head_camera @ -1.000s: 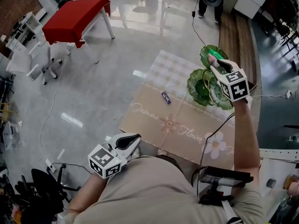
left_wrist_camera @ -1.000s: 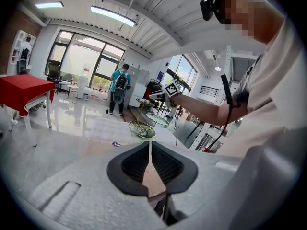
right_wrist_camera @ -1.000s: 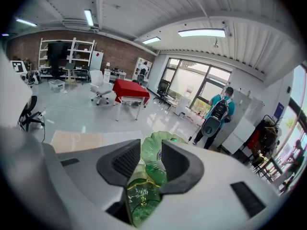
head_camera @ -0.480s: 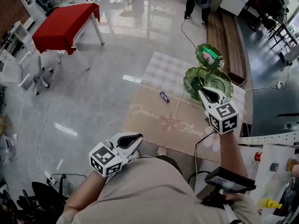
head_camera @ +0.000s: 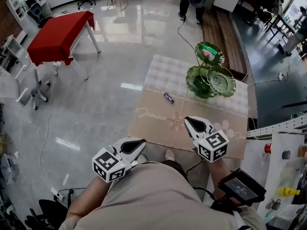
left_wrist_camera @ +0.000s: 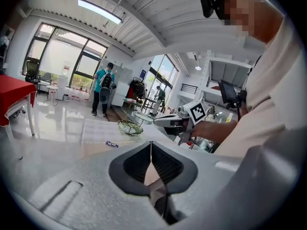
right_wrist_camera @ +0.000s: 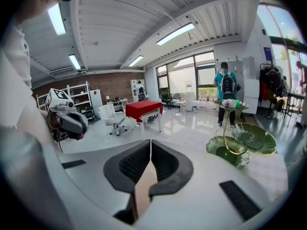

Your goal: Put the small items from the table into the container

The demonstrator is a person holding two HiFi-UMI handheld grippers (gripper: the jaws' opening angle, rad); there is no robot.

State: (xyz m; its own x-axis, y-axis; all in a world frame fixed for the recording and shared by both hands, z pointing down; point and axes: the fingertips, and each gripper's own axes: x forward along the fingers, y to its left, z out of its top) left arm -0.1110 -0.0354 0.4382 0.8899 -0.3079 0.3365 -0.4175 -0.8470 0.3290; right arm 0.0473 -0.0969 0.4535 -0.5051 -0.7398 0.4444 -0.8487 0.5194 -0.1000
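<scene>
One purple-wrapped sweet (head_camera: 169,97) was left on the table (head_camera: 152,122), just beside the green tiered dish (head_camera: 211,81), whose top tier already held a pink-and-green item (head_camera: 207,52). Left gripper (head_camera: 142,141) and right gripper (head_camera: 187,120) hung nearer the person, jaws pressed together, empty.

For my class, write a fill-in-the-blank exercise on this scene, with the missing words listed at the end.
1. The stand of dishes on the cloth is ___ in colour.
2. The pink and green item lies in the stand's ___ dish.
3. The right gripper has its jaws ___, with nothing between them.
4. The far table out on the floor has a ___ cover.

Missing words: green; top; shut; red.
</scene>
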